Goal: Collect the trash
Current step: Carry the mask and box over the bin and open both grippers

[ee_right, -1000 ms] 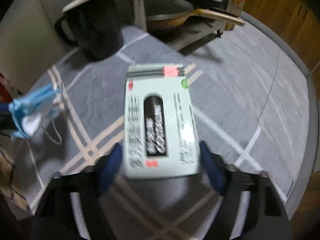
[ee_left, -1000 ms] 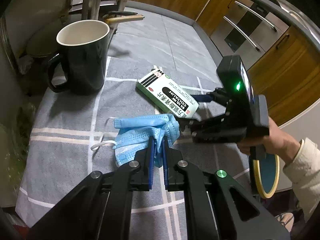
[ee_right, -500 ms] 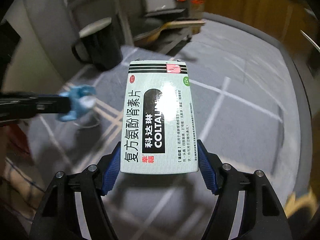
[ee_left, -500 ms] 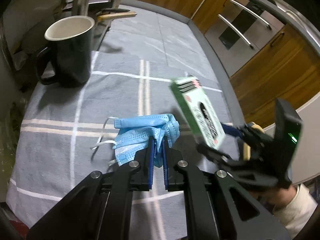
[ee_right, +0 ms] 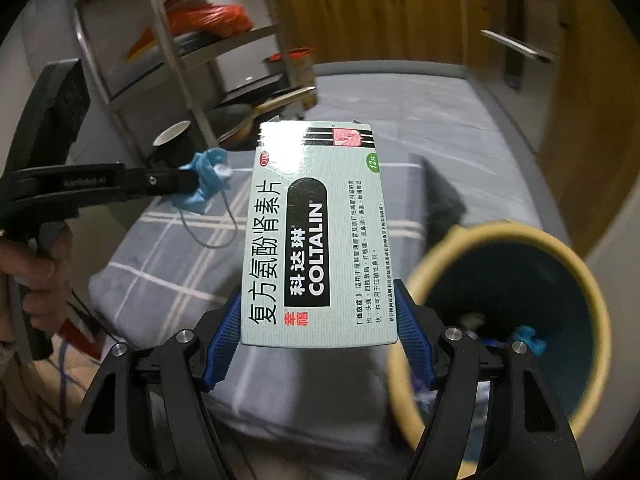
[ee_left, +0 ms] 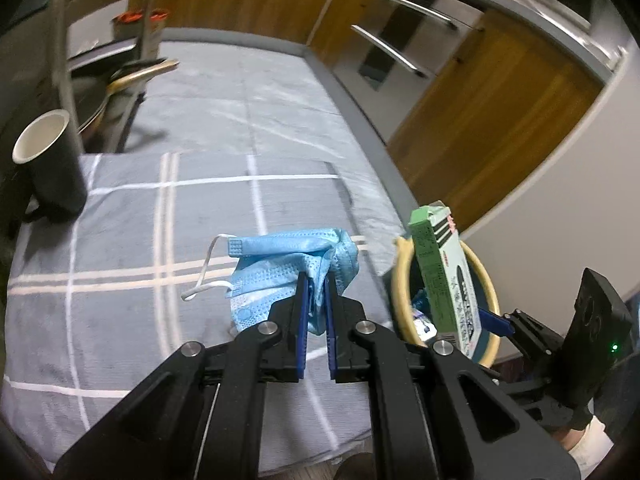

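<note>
Right wrist: right gripper (ee_right: 316,344) clamps box (ee_right: 316,236), tilted downward.

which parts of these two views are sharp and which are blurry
Left wrist view: the blue face mask is sharp, the cabinets smeared. Right wrist view: the medicine box print is crisp, the bin rim soft; fisheye bends both.

A grey cloth with white check lines (ee_left: 168,208) is spread over the surface; behind it wooden cabinet fronts with long steel handles (ee_left: 472,92) are seen — and a metal rack (ee_right: 168,52) to the left.
</note>
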Demonstrator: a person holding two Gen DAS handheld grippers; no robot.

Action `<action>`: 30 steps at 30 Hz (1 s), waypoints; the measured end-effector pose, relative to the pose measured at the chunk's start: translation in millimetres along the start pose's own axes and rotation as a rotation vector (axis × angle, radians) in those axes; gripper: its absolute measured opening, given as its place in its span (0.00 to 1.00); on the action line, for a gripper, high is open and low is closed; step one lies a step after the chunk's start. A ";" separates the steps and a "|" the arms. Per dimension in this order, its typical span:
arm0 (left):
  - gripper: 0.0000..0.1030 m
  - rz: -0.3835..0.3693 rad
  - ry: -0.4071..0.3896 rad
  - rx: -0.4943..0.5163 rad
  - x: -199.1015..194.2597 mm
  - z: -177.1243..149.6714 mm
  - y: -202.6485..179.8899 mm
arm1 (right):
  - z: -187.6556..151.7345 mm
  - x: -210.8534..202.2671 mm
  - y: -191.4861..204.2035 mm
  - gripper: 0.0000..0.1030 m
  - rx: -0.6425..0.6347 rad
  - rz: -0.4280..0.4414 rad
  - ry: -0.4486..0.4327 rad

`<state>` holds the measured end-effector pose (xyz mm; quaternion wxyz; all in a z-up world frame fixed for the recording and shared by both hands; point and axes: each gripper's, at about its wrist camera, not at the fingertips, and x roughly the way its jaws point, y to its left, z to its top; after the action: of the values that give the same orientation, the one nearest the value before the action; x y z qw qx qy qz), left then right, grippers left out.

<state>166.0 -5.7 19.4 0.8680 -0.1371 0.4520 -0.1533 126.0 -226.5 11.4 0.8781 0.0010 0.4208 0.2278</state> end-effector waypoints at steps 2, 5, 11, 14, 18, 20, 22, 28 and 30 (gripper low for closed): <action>0.06 -0.008 0.000 0.023 0.2 -2.7 -15.8 | -8.7 -15.9 -13.0 0.69 0.024 -0.026 -0.012; 0.06 -0.026 0.006 0.056 4.1 -6.9 -37.2 | -20.3 -32.4 -28.7 0.69 0.052 -0.062 -0.025; 0.07 -0.106 0.027 0.100 18.6 -15.7 -79.5 | -45.9 -56.4 -57.5 0.69 0.116 -0.123 -0.038; 0.07 -0.154 0.037 0.120 27.0 -19.1 -100.8 | -57.8 -62.8 -71.3 0.69 0.158 -0.132 -0.053; 0.07 -0.187 0.060 0.158 41.0 -26.5 -132.1 | -69.8 -65.8 -88.7 0.69 0.206 -0.154 -0.072; 0.07 -0.194 0.072 0.175 47.7 -29.4 -143.6 | -74.2 -66.6 -95.0 0.69 0.227 -0.161 -0.079; 0.07 -0.199 0.087 0.193 56.0 -31.7 -156.3 | -77.3 -66.5 -102.1 0.69 0.254 -0.163 -0.079; 0.07 -0.212 0.121 0.209 81.3 -32.0 -179.5 | -86.2 -64.6 -115.0 0.69 0.285 -0.193 -0.067; 0.07 -0.217 0.132 0.207 88.8 -32.1 -185.7 | -87.8 -61.8 -117.2 0.69 0.284 -0.206 -0.055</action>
<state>161.4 -213.5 5.7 0.8241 -0.0845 0.4725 -0.3008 74.3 -373.0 -22.4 0.8989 0.0882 0.4225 0.0749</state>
